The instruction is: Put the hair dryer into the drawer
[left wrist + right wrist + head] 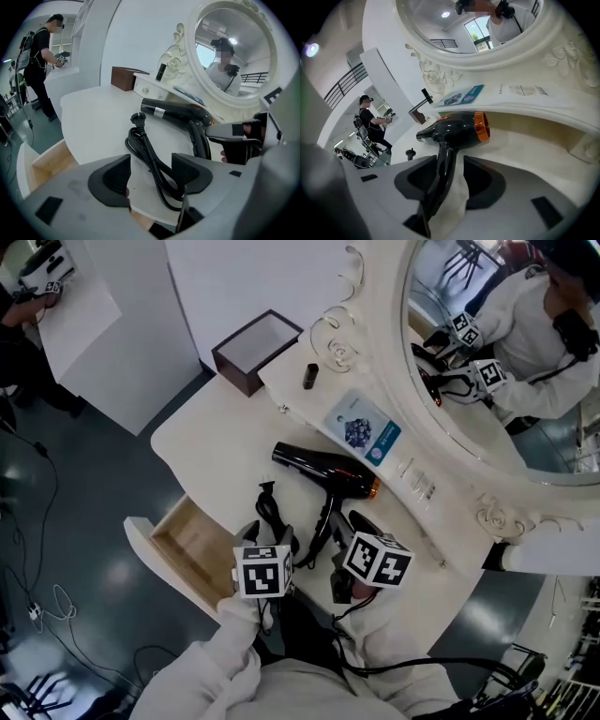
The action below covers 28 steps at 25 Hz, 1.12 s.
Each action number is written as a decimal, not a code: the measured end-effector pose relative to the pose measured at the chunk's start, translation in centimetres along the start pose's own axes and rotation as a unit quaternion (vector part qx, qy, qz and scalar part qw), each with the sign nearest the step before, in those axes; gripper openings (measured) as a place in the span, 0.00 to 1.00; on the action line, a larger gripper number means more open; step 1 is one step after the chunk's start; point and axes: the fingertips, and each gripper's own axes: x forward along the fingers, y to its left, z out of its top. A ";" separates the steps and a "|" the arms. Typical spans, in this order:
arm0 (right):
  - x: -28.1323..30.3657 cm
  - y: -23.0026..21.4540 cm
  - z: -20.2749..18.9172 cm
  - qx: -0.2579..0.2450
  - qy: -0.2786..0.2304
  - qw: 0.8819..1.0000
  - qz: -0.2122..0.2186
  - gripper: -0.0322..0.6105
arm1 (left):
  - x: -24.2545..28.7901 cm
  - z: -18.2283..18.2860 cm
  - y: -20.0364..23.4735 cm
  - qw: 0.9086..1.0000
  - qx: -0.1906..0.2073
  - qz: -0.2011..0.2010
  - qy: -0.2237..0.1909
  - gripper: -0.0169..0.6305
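Right gripper [450, 182], jaws spread, straddles the hair dryer's [457, 127] handle [442, 171], which runs lengthwise between them ungripped; left gripper [151, 178], likewise spread, straddles the cord [144, 149].

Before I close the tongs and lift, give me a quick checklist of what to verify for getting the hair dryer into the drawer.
1. Drawer open: ok; the visible wooden bottom is bare.
2. Hair dryer handle between right tongs: ok; tongs open, not gripping yet.
3. Cord between left tongs: ok; tongs open, not clamped.
4. Cord gathered in a bundle: ok; only the plug end sticks out.
5. Dryer fits inside the drawer: cannot tell.
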 end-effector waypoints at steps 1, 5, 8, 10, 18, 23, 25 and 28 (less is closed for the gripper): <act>0.2 0.0 0.1 -0.001 0.006 1.000 0.002 0.39 | 0.2 0.0 -0.1 1.000 0.000 0.006 0.002 0.42; 1.4 -0.1 -0.2 0.006 0.033 0.999 0.013 0.43 | 1.1 -0.5 0.3 0.999 -0.006 0.044 0.015 0.42; 1.9 0.2 -0.1 0.005 0.043 0.999 0.019 0.43 | 1.3 -0.6 0.3 0.997 -0.015 0.069 0.016 0.43; 2.2 0.4 -0.2 0.003 0.051 0.998 0.023 0.43 | 1.7 -0.6 0.0 0.997 -0.022 0.068 0.017 0.43; 3.9 0.8 -0.2 0.010 0.076 0.997 0.014 0.43 | 2.3 -1.0 0.3 0.993 -0.016 0.104 0.048 0.43; 4.4 0.8 -0.4 0.009 0.083 0.996 0.008 0.43 | 2.0 -1.2 0.4 0.993 -0.007 0.105 0.052 0.40; 4.5 0.8 -0.4 0.010 0.083 0.996 0.011 0.43 | 1.9 -1.2 0.5 0.993 -0.008 0.104 0.054 0.39; 4.6 1.0 -0.3 0.019 0.084 0.996 0.018 0.43 | 1.8 -1.2 0.8 0.993 -0.014 0.098 0.059 0.35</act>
